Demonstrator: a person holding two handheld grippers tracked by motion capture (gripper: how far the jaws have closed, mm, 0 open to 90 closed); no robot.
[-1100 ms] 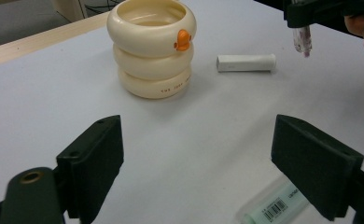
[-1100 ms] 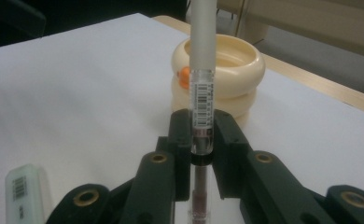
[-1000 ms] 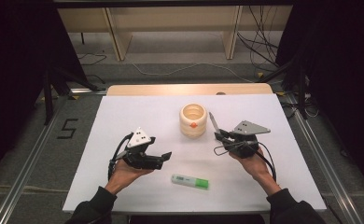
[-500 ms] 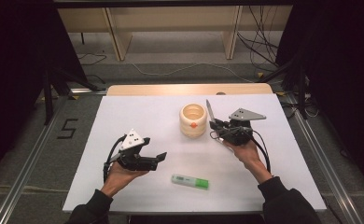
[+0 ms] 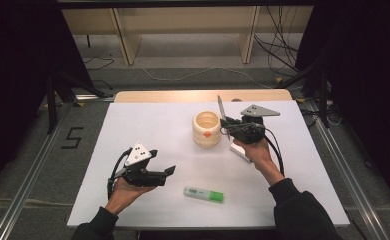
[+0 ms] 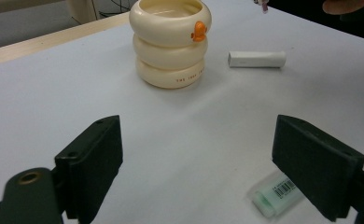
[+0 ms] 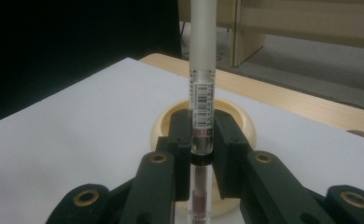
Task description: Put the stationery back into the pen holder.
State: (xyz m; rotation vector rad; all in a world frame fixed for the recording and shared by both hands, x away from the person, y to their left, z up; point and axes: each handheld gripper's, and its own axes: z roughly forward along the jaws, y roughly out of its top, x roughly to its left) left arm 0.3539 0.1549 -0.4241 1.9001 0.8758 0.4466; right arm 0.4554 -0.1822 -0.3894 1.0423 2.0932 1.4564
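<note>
One slim pen (image 7: 202,93), grey barrel, barcode label.

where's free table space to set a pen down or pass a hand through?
Widest bare patch: the table's far-left stretch, left of the cream ringed holder and beyond the left hand-held gripper. The right edge past the right hand-held gripper is also bare. Crowded: around the holder, the white tube beside it, and the green highlighter near the front.

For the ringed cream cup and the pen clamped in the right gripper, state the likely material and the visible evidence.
Cup: probably glazed ceramic or glossy plastic, judging by its smooth cream sheen and soft highlights. Pen: plastic, with a matte pale upper barrel, a printed barcode label and a clear lower section.
</note>
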